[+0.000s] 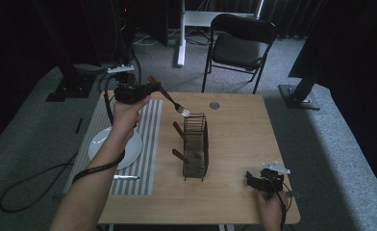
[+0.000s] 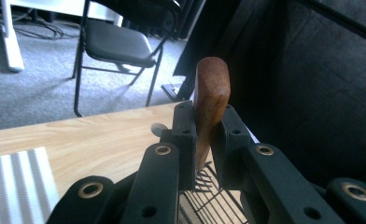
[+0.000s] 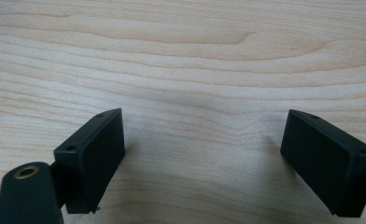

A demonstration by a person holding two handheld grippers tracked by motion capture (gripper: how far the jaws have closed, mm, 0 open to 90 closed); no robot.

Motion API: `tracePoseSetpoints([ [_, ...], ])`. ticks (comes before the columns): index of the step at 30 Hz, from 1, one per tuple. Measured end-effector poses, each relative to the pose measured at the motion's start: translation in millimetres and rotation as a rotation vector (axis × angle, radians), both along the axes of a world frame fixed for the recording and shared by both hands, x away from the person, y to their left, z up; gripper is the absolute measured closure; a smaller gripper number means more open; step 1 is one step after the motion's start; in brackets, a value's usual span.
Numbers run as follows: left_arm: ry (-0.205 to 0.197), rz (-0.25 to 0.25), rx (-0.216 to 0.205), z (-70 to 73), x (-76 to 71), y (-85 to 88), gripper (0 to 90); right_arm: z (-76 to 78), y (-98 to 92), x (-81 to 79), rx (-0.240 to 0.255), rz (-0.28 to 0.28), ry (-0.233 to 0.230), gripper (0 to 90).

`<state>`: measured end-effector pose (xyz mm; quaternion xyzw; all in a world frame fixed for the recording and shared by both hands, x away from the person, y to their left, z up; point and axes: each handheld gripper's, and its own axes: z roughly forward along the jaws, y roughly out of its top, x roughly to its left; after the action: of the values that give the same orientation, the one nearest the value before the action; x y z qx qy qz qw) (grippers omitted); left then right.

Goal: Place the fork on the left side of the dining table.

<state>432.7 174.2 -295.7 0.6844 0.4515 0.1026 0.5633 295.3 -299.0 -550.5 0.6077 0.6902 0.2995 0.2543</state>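
The left gripper [image 1: 150, 89] was raised above the far left corner of the table [image 1: 234, 134], its jaws clamped on the brown wooden handle of a fork [image 1: 169, 100]; in the left gripper view the handle [image 2: 209, 102] stood up between the two black pads. The fork slanted down to the right, its prongs just above the top rim of a dark wire basket [image 1: 196, 149], which stood near the middle of the table with two more wooden handles poking out its left side. The right gripper [image 1: 254, 180] rested near the front right corner, jaws wide apart over bare wood, holding nothing. A white plate [image 1: 100, 142] and a pen [image 1: 126, 177] lay on a striped mat [image 1: 150, 139]. I could read no writing anywhere.
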Motion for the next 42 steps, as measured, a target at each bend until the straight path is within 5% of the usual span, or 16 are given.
tracePoseSetpoints([
  [8, 0.000, 0.069, -0.004, -1.7, 0.9, 30.7, 80.5, 0.0, 0.0, 0.0, 0.000, 0.000, 0.000, 13.3],
  [17, 0.009, 0.161, 0.013, -21.0, 4.8, 56.4, 80.4, 0.0, 0.1, 0.0, 0.001, -0.001, 0.001, 13.3],
  [31, 0.098, 0.290, -0.042, -76.4, 19.3, 96.3, 80.4, 0.0, 0.1, -0.1, 0.000, 0.000, 0.001, 13.3],
  [37, 0.100, 0.343, -0.015, -100.5, 22.3, 108.9, 80.4, 0.0, 0.0, -0.1, 0.000, 0.000, 0.001, 13.3],
  [42, 0.151, 0.385, -0.069, -128.3, 28.4, 125.2, 80.4, 0.0, 0.0, 0.0, 0.000, 0.000, 0.001, 13.3],
])
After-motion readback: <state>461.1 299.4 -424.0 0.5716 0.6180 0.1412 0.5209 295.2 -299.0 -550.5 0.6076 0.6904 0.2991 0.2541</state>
